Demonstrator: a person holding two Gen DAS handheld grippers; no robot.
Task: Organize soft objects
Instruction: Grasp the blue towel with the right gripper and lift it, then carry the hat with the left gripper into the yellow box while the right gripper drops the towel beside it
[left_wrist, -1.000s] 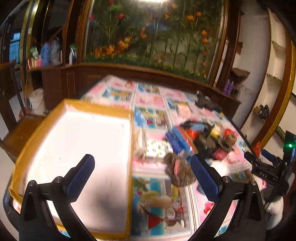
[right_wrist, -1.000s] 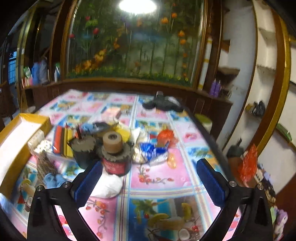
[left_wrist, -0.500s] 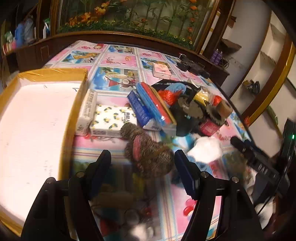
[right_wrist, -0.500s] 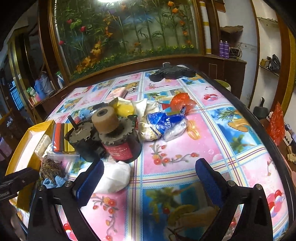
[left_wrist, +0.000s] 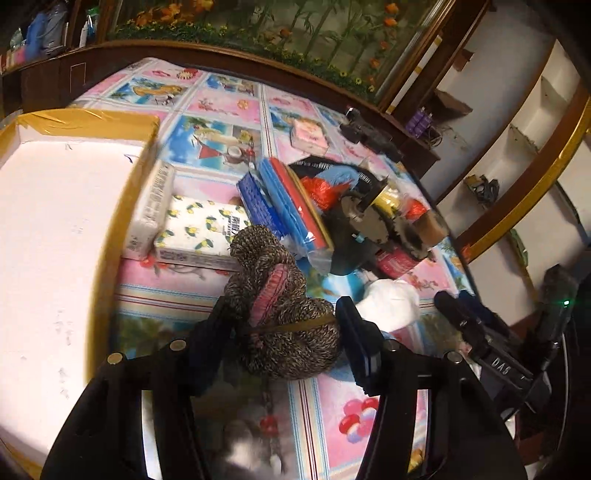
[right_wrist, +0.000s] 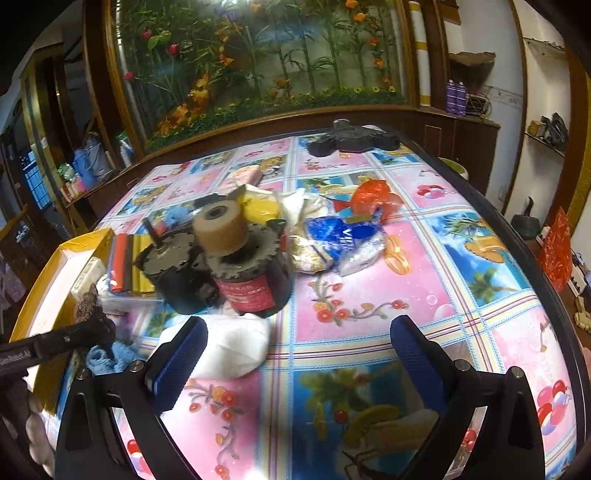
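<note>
- My left gripper is closing around the speckled brown knitted bundle (pink trim), just right of the yellow-rimmed white tray.
- My right gripper stands spread, empty, further right of the tray.

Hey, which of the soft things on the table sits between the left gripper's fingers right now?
The brown speckled knitted bundle with the pink band. The left gripper is closing around it, while the white soft lump lies outside, to its right.

"DAS" on right hand-held gripper; "VI" on blue packet.
</note>
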